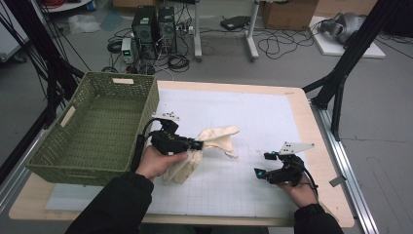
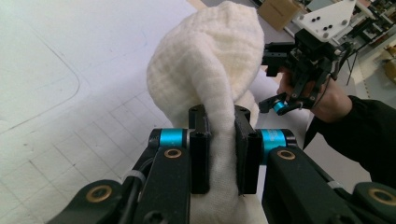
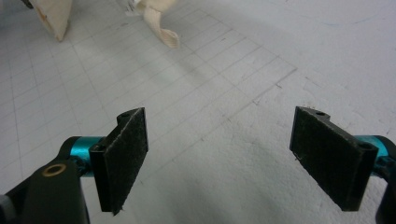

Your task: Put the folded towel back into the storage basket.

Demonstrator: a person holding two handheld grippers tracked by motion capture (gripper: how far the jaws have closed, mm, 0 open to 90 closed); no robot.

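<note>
- Left gripper [image 1: 198, 144]: jaws clamped on the cream cloth [image 1: 214, 141], mid-table, just right of the basket.
- Left gripper view confirms the grip: both black pads [image 2: 201, 149] squeeze a bunched fold of cloth [image 2: 210, 70], with fabric bulging above the pads and more hanging below them.
- Cloth position: on the white grid mat [image 1: 253, 122], centre-left. One part is pinched in the left gripper and lifted; another end trails right onto the mat, and the lower part bunches under the left hand [image 1: 157, 163].
- Cloth texture is waffle weave, off-white.
- Right gripper [image 1: 262, 164]: jaws wide apart with nothing between them. No contact with the cloth; it sits well apart, to the right of it.
- Right gripper view: both pads [image 3: 123, 154] spread over bare mat [image 3: 224, 140]. A cloth tail [image 3: 161, 28] lies at the top of that view, well beyond the pads.
- Right hand [image 1: 299, 192] holds its gripper low over the mat near the table's right front.
- In the left gripper view, the right gripper [image 2: 275, 81] sits beyond the cloth, jaws spread.
- Green woven basket [image 1: 63, 146] stands on the table's left side. The left gripper is just beside its right wall.
</note>
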